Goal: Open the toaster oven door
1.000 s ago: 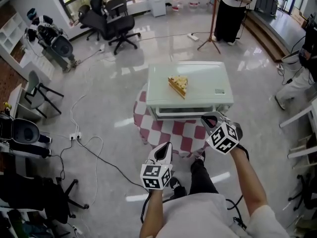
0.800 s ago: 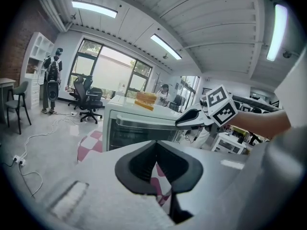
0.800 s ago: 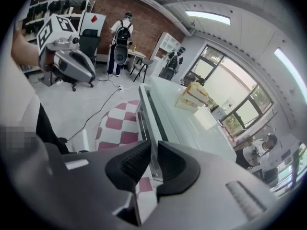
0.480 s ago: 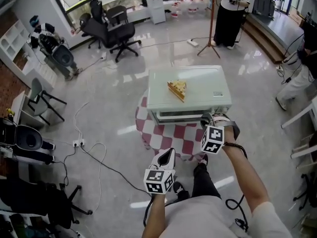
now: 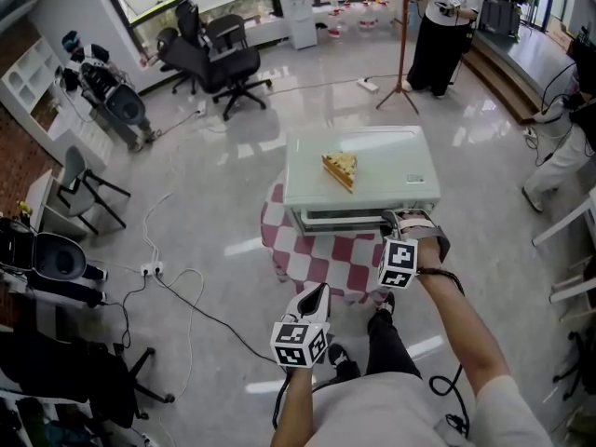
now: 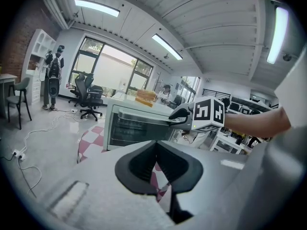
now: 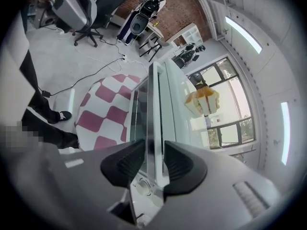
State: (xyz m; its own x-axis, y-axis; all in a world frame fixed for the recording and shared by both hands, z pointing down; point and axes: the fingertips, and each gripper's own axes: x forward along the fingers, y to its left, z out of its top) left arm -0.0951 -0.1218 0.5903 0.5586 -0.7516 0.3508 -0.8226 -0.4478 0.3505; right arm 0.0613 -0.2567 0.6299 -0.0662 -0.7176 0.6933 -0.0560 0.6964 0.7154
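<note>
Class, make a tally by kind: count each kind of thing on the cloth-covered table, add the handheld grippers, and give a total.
Toaster oven: 1
Food wedge on the oven's top: 1
Checked tablecloth: 1
Grippers: 2, the left gripper shut and empty, the right gripper with jaws opening around the door handle
Total: 5

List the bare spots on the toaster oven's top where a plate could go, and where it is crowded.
Free: the oven top right of the sandwich wedge, out to its right edge; a narrower strip left of the wedge. Crowded: the front, where the right gripper, jaws opening, straddles the door handle.
</note>
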